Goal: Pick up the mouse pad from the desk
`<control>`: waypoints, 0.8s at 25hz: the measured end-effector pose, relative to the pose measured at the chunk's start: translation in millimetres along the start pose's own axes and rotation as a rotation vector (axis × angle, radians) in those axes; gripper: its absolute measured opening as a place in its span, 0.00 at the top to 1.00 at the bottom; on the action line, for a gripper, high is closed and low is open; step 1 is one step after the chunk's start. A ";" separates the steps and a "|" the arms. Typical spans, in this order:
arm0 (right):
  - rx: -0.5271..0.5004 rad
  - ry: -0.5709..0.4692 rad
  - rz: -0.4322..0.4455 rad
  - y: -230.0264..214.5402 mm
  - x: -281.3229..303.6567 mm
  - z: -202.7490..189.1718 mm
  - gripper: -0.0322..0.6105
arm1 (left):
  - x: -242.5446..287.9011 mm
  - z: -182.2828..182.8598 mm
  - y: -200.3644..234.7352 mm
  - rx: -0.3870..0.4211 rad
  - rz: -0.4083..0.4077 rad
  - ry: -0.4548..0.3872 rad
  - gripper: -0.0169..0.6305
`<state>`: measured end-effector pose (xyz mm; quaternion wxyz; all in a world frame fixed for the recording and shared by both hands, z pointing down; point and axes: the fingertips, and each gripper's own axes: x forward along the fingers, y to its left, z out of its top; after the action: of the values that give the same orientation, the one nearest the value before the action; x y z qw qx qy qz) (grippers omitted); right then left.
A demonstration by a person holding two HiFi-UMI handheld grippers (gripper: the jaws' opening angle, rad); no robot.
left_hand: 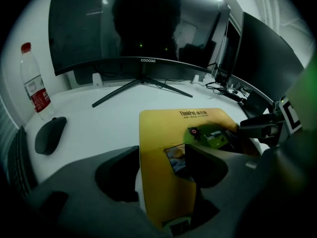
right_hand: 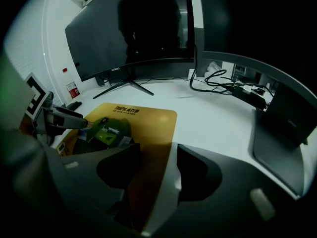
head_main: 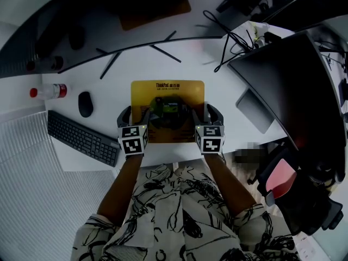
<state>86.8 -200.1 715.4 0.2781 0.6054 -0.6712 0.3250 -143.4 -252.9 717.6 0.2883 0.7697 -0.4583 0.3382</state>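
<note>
- Mouse pad (head_main: 167,91) lies flat on the desk (head_main: 109,99), at your 12 o'clock.
- Left gripper (head_main: 136,116) straddles its 9 o'clock edge and right gripper (head_main: 204,114) its 3 o'clock edge. Both are part-open and not gripping.
- You're at the grasp step: pinch both edges, then lift evenly.

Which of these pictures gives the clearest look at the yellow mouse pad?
The head view: it looks down on nearly the whole mouse pad, with only the near corners under the left gripper and right gripper. Each gripper view shows it foreshortened, one side edge between that gripper's open jaws.
</note>
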 end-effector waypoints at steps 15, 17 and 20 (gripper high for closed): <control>0.015 0.012 -0.011 8.0 0.1 -2.0 0.69 | 0.6 -1.4 -1.4 0.014 0.028 0.019 0.64; 0.012 0.013 -0.010 9.4 0.3 -1.9 0.70 | 0.2 -1.9 -3.2 0.013 0.026 0.020 0.67; 0.010 0.018 -0.008 11.0 -0.4 -1.2 0.70 | -0.8 -2.0 -4.4 0.010 0.022 0.021 0.70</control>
<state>75.9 -198.3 714.8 0.2824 0.6065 -0.6645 0.3330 -140.2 -249.1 717.5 0.2856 0.7625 -0.4620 0.3515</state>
